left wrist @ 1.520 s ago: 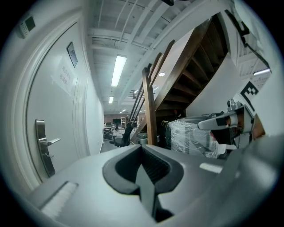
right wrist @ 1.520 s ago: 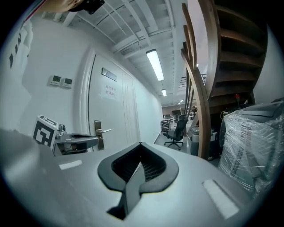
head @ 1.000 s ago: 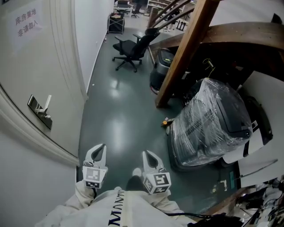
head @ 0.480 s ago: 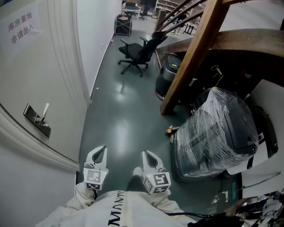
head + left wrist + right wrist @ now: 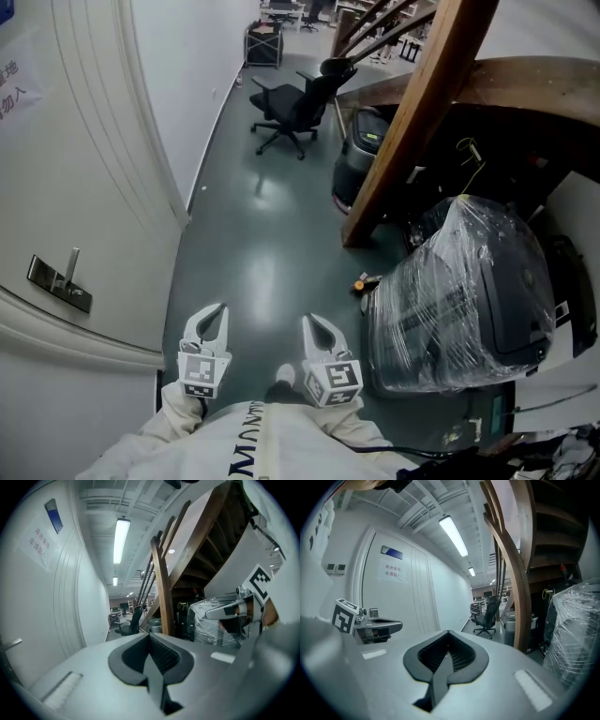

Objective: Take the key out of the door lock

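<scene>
Plainly, left tool (image 5: pixel 212 313) and right tool (image 5: pixel 311 325) both closed, empty.

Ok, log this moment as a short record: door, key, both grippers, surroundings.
door: white, at the left of the head view
door handle: metal lever on a plate, untouched
key: too small to make out
left gripper: fingers together, nothing between them, held low and apart from the door handle
right gripper: fingers together, nothing between them, beside the left gripper
task stage: lock not yet reached
surroundings: office chair, plastic-wrapped machine, wooden stair beam, green floor
</scene>
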